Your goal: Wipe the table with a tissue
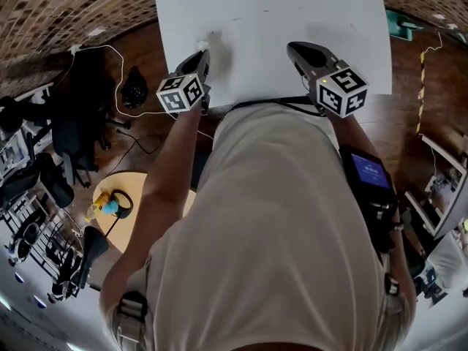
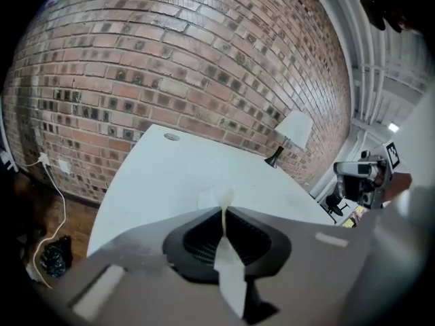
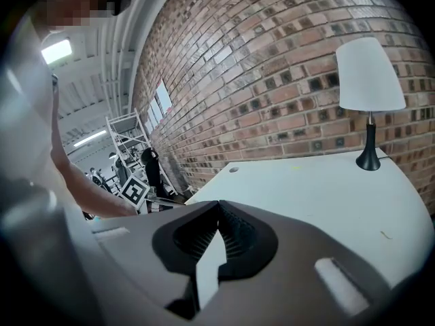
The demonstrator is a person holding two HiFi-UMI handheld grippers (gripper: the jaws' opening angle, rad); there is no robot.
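Tissue (image 1: 202, 45) sits pinched at the tip of the left gripper (image 1: 200, 51) in the head view, right down at the desk (image 1: 270, 20) near its near-left corner. The right gripper (image 1: 294, 50) hangs over the near edge, further right.

Over to the left gripper view: fingers (image 2: 194, 240) clenched on the tissue (image 2: 214, 199), a small white tuft poking out ahead. The desk (image 2: 170, 175) lies just beyond, with a lamp (image 2: 292, 129) toward the far edge.

Right gripper view: fingers (image 3: 238, 240) pressed together on nothing, and the lamp (image 3: 370, 73) stands at the far-right corner.

To wipe well, I'd press that tuft flat on the surface and sweep in long overlapping passes, with a firm grip so the tissue can't slip.

The count: one tissue, two grippers, one lamp, one desk.
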